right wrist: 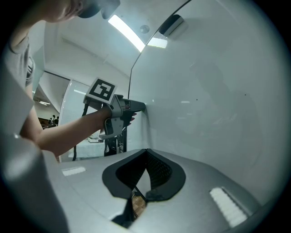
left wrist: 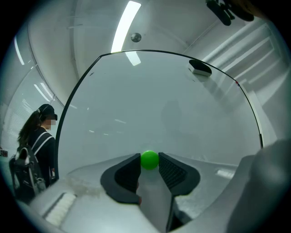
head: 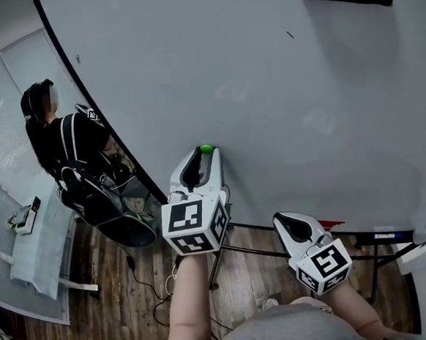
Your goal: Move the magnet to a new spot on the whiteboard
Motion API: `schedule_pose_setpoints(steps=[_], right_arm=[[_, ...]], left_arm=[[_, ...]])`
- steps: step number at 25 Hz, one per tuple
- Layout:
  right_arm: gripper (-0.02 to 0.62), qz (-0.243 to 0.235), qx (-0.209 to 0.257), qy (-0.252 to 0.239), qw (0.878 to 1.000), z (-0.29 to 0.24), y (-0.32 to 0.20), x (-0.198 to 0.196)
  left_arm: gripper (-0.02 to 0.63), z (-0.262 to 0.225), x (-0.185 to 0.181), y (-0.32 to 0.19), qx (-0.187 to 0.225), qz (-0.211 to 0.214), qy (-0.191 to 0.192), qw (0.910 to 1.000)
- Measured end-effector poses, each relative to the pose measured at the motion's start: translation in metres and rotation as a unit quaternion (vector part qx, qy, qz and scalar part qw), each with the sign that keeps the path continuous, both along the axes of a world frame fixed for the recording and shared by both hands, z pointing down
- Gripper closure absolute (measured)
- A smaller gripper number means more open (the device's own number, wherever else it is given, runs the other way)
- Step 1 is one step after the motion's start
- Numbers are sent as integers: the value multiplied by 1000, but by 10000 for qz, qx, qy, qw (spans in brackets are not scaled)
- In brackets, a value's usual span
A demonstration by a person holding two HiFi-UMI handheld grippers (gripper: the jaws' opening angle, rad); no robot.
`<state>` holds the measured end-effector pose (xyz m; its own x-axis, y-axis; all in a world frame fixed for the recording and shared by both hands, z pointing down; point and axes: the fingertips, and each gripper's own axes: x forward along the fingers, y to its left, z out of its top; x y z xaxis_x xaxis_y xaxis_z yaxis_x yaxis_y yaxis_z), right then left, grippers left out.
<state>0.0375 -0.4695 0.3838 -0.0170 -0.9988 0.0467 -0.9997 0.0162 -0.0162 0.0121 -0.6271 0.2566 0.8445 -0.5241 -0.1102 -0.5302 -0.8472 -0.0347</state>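
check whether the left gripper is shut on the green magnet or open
Shut on it: the left gripper presses both pads on the green magnet at the whiteboard.

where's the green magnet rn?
In the left gripper view, the green magnet sits pinched in the jaws of the left gripper, low on the whiteboard.

My left gripper hides most of the magnet; only its green top shows. The whiteboard is cut off at the far and right edges.
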Motion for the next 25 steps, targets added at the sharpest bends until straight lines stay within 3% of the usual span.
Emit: schedule_pose_setpoints(steps=[13, 25], right_arm=[[595, -85, -73, 13, 9999, 4, 4, -4], [595, -101, -147, -55, 9998, 11, 28, -14]], left_arm=[[469, 2, 1, 1, -1, -41, -34, 10000], [445, 29, -16, 35, -122, -32, -209, 9997]])
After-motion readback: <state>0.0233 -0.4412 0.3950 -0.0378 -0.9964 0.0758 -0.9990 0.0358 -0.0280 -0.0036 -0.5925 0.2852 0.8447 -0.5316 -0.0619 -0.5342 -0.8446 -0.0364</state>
